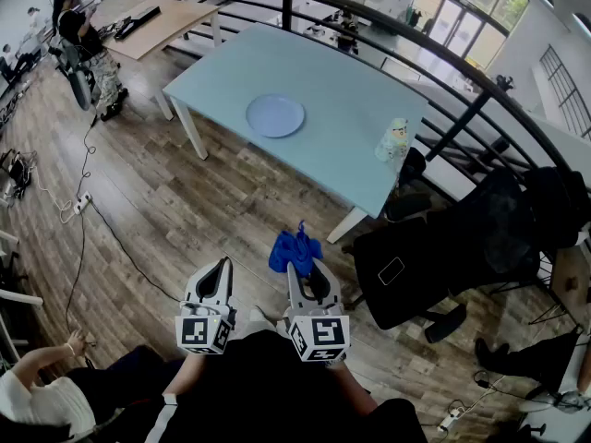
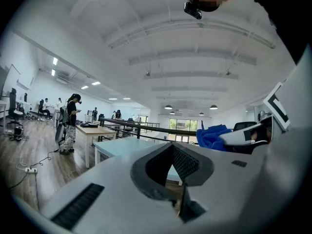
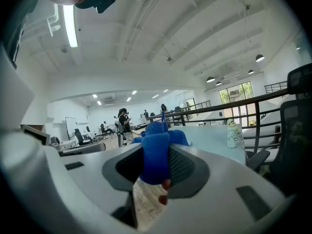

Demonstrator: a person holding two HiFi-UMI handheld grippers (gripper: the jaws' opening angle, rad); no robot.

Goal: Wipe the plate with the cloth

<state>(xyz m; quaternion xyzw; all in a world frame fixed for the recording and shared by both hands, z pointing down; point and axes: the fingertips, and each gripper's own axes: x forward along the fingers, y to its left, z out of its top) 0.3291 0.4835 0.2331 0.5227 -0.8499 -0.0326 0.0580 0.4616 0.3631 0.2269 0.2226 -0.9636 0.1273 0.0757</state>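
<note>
currently right claw (image 1: 297,268) clamps the cloth (image 1: 292,246); left claw (image 1: 222,264) closed, empty

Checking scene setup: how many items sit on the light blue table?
2. A plate near the middle of the table, and a small bottle by its right edge. The cloth is off the table, in the right tongs. Nothing looks hidden.

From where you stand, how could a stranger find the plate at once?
Look at the pale blue table beside the black railing. The plate lies near its middle. It is round, flat and bluish, unlike the small upright bottle near the table's edge.
</note>
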